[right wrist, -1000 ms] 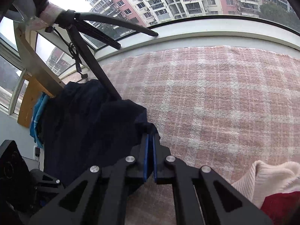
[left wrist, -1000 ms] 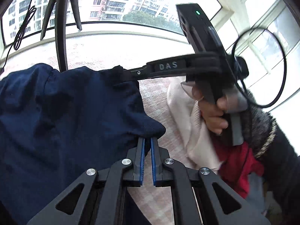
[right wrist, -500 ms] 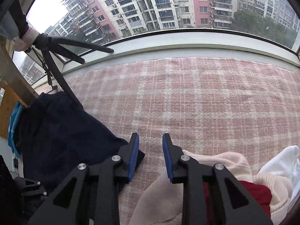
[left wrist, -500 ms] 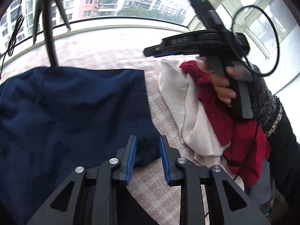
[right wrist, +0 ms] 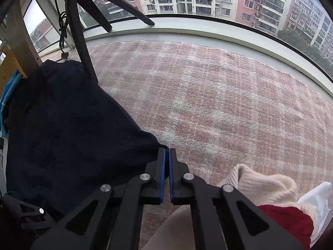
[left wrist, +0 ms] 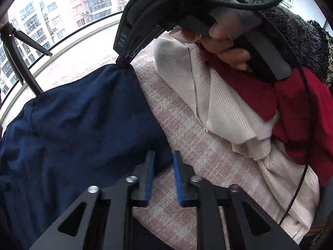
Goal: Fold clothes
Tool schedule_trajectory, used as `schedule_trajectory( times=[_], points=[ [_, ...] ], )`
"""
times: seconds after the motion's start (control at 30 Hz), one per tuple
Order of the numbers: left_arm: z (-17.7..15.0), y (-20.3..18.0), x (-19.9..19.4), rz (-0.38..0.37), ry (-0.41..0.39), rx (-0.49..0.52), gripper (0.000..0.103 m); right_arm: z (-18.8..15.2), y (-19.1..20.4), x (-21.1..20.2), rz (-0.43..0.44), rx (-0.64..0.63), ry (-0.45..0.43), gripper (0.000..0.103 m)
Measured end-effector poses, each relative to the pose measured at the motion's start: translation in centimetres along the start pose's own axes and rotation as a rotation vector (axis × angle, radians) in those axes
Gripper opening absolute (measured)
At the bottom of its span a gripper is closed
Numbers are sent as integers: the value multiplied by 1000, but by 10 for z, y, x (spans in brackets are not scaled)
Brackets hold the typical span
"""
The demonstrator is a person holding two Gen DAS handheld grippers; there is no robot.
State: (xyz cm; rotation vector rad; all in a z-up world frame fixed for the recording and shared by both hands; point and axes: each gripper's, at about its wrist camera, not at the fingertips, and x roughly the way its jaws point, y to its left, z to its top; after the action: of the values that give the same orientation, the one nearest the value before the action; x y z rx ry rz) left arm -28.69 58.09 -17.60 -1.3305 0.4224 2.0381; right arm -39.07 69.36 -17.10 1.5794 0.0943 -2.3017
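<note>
Left claw [left wrist: 162, 162] wide apart at the near corner of the blue cloth [left wrist: 83, 129], right claw [right wrist: 167, 158] pinching its far corner, pink checked blanket [right wrist: 208, 108] underneath

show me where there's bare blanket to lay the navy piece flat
Most open: the pink plaid blanket between the navy garment, the window sill and the cream sweater. A narrower strip runs between navy and cream. Crowded: the near right, where the cream and red garment pile up.
</note>
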Motion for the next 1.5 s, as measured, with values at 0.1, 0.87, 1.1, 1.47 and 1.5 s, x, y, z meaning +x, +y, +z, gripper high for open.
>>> schedule_trajectory(
  times=[0.1, 0.87, 1.1, 1.47, 1.5],
  points=[
    [10, 18, -14, -118, -64, -156, 4, 6, -7, -18, -1, 45, -97, 2],
    [-79, 131, -81, -324, -309, -711, 4, 15, 58, -84, 129, 165, -360, 2],
    [-121, 151, -81, -307, -332, -844, 4, 33, 148, -86, 114, -37, -398, 2],
    [-158, 167, -74, -245, -233, -912, 22, 28, 152, -55, 26, -42, -245, 34],
    [-158, 166, -76, -242, -234, -900, 22, 20, 143, -51, 16, -25, -217, 34]
  ],
)
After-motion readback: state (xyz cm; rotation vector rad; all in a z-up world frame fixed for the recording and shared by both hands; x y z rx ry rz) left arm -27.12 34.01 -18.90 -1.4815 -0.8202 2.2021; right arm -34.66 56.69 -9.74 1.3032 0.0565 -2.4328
